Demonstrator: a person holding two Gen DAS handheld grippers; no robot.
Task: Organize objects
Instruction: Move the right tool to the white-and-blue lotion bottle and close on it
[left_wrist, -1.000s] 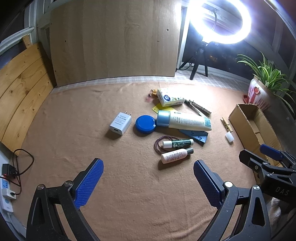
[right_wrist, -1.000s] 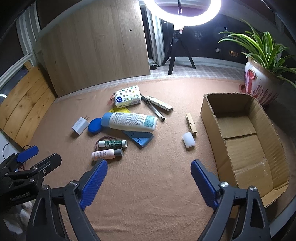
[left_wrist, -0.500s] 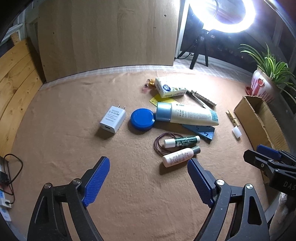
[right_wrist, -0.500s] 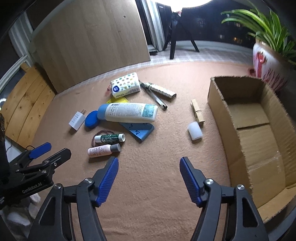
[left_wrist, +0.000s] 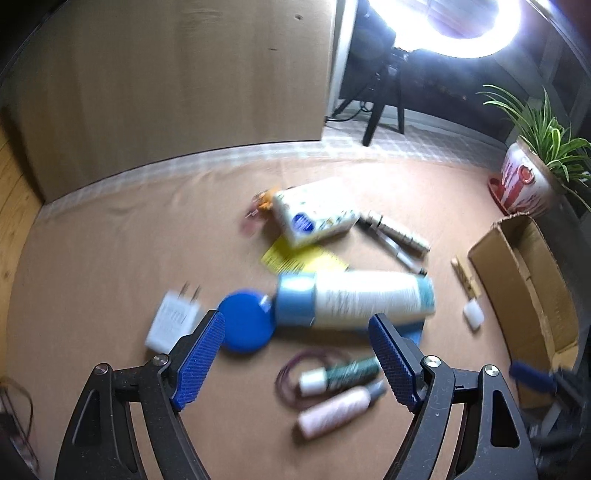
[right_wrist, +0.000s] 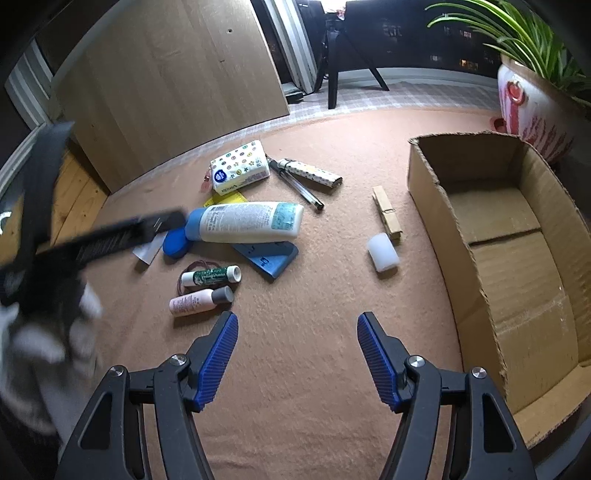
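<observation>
Our left gripper (left_wrist: 297, 354) has advanced toward the lotion bottle (left_wrist: 354, 299), jaws just narrowing, still open and empty; our right gripper's (right_wrist: 297, 356) jaws are standing half-open, empty.

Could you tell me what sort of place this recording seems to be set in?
Probably a home room or enclosed balcony set up for filming: a lit ring light on a tripod, a potted plant, and toiletries scattered on a tan carpet.

A matt, fuzzy tan cloth (right_wrist: 314, 295) covers the table; the brown corrugated cardboard box (right_wrist: 517, 280) looks rough, the white-and-blue plastic lotion bottle (right_wrist: 247, 222) glossy.
</observation>
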